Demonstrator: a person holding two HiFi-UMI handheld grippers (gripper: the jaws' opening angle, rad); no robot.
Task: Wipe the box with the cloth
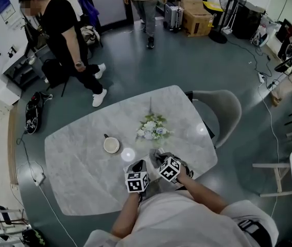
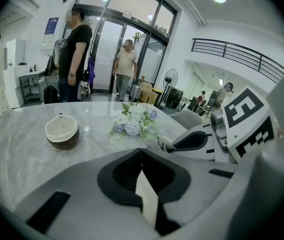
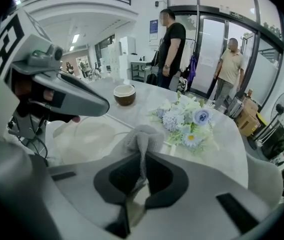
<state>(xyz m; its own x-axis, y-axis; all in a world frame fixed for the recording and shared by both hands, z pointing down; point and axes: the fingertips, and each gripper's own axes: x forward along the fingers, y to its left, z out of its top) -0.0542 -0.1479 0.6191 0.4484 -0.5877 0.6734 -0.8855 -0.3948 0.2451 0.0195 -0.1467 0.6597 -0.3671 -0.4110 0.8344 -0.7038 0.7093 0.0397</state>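
The marble table lies under both tongs, and a grey chair stands off to the right of the right pair. Ahead of the tongs sits a bunch of pale flowers. A small bowl is ahead of the left pair and a little to its left.

The box is hard to make out. From the right gripper view I take it to be the pale, see-through shape on the table just left of the right tongs, below the nose of the left pair. The grey cloth is pinched in the right tongs, its bunched end standing up past the closed tips.

The left tongs are closed to a thin line. A pale sliver shows behind the tips, and I cannot tell whether it is the box's edge or the table seen through the gap.

The wipe looks about to begin. To do it well, the box wants steadying with the left pair. The cloth should be laid flat on it rather than dabbed with the bunched tip, then drawn in overlapping strokes with a firm pinch, well short of the flowers.

The marker cubes carry only black-and-white squares. A blue poster hangs on the far wall, its print too small to read, and no brand is legible anywhere.
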